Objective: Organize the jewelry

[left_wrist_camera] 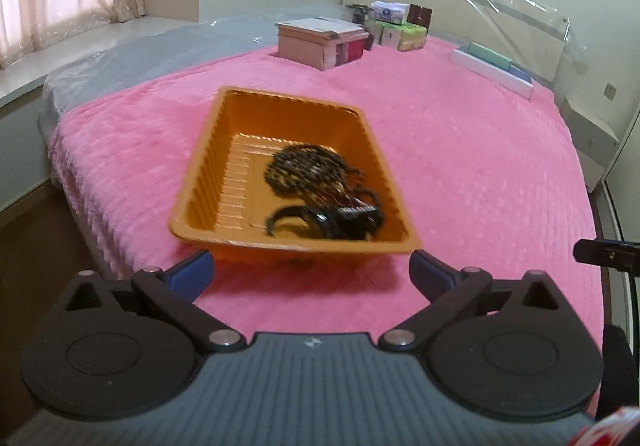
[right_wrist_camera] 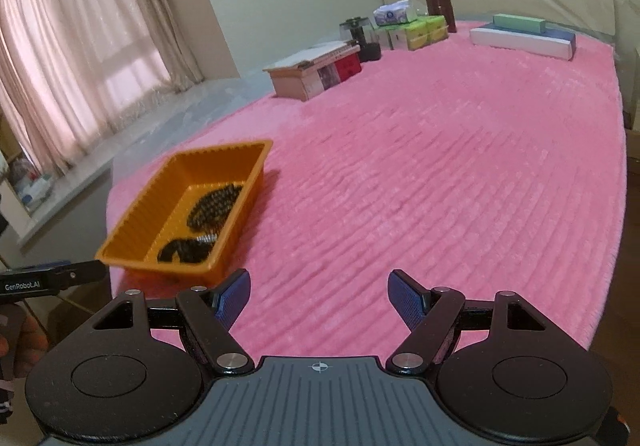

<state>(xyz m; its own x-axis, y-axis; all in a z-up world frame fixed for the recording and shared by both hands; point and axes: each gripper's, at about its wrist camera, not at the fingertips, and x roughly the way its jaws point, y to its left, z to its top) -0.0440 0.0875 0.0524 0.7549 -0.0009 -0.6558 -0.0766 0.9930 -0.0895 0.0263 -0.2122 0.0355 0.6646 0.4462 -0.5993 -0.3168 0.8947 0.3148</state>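
Two claws gape empty; the left claw faces the orange tray lengthwise, nearer than the right claw.

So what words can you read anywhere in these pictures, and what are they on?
"GenRobot.AI": white letters on the black left gripper, seen at the left edge of the right wrist view.
Printing on the boxes at the far end of the bed: too small and blurred to read.
Nothing is written on the orange tray.
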